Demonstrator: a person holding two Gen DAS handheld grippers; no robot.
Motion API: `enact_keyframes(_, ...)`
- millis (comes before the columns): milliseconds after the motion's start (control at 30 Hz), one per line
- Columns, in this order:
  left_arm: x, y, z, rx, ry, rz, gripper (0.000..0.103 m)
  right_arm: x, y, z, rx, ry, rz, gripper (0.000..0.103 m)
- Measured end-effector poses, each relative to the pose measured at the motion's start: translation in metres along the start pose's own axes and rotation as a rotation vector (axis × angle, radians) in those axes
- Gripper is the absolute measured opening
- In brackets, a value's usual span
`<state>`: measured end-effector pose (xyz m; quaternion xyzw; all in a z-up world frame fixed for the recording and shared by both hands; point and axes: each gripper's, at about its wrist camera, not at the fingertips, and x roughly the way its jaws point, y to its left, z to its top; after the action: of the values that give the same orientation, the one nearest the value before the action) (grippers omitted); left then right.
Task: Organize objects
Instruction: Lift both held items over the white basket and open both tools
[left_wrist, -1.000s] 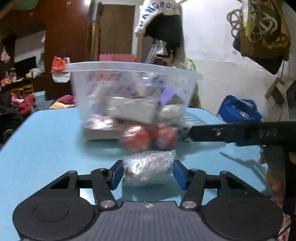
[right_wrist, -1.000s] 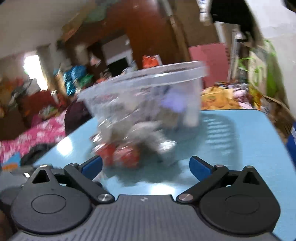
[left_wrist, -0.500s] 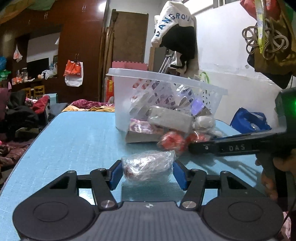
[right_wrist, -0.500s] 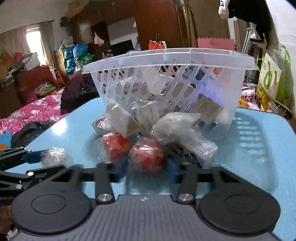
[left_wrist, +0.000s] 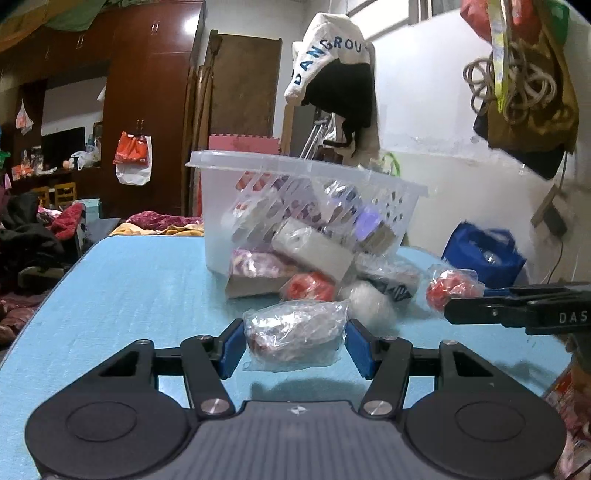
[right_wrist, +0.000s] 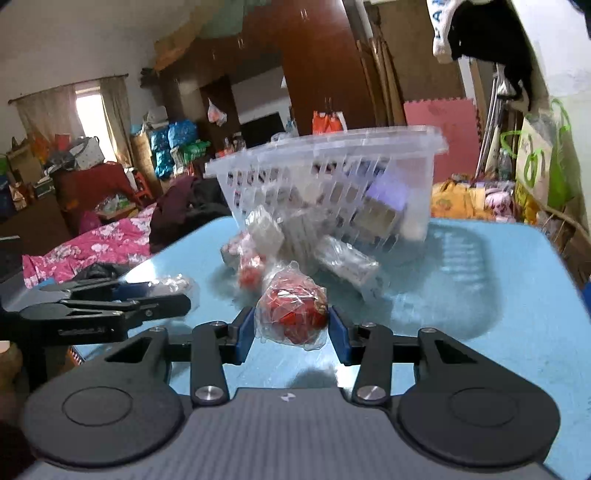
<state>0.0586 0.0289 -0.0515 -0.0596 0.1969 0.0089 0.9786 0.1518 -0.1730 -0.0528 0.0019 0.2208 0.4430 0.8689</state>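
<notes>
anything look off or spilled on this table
Yes. The clear slotted basket is tipped over, its rim facing the cameras, and wrapped packets and boxes have spilled out of it onto the blue table. A red wrapped ball lies loose by the pile.

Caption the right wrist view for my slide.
Right gripper clamps a wrapped red ball before the tipped basket.
</notes>
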Motion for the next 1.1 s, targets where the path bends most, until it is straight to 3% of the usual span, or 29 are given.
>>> enact_keyframes(133, 0.000, -0.001, 0.030, -0.023, -0.049, -0.037, 0.061, -0.004, 0.008, 0.031, -0.061, -0.078, -0.014, 0.047)
enact_keyframes(267, 0.011, -0.003, 0.094, -0.040, -0.116, -0.043, 0.061, 0.002, 0.003, 0.087, -0.062, -0.146, 0.047, 0.047)
enact_keyframes(433, 0.051, -0.007, 0.155, -0.090, -0.114, -0.010, 0.061, 0.042, -0.016, 0.143, -0.089, -0.127, -0.087, 0.047)
enact_keyframes(567, 0.086, -0.010, 0.173, -0.091, -0.071, 0.043, 0.061, 0.076, -0.029, 0.153, -0.102, -0.082, -0.144, 0.047)
enact_keyframes(600, 0.092, -0.010, 0.175, -0.098, -0.066, 0.056, 0.063, 0.081, -0.031, 0.152, -0.110, -0.075, -0.155, 0.048)
enact_keyframes(633, 0.100, -0.006, 0.176, -0.105, -0.055, 0.071, 0.073, 0.086, -0.031, 0.151, -0.112, -0.071, -0.174, 0.054)
enact_keyframes(667, 0.107, -0.004, 0.177, -0.103, -0.036, 0.093, 0.091, 0.087, -0.032, 0.149, -0.115, -0.066, -0.195, 0.062)
enact_keyframes(700, 0.110, -0.003, 0.177, -0.100, -0.018, 0.126, 0.097, 0.086, -0.031, 0.147, -0.117, -0.076, -0.229, 0.081)
enact_keyframes(767, 0.104, 0.000, 0.172, -0.083, -0.029, 0.146, 0.099, 0.057, -0.028, 0.134, -0.126, -0.149, -0.230, 0.089)
enact_keyframes(833, 0.083, 0.002, 0.161, -0.081, -0.063, 0.100, 0.102, 0.036, -0.024, 0.124, -0.112, -0.175, -0.189, 0.103)
enact_keyframes(933, 0.044, 0.003, 0.128, -0.065, -0.124, 0.053, 0.103, 0.014, -0.017, 0.097, -0.107, -0.173, -0.145, 0.103)
enact_keyframes(1100, 0.023, 0.017, 0.070, -0.072, -0.077, 0.035, 0.103, 0.039, -0.002, 0.062, -0.108, -0.069, -0.030, 0.103)
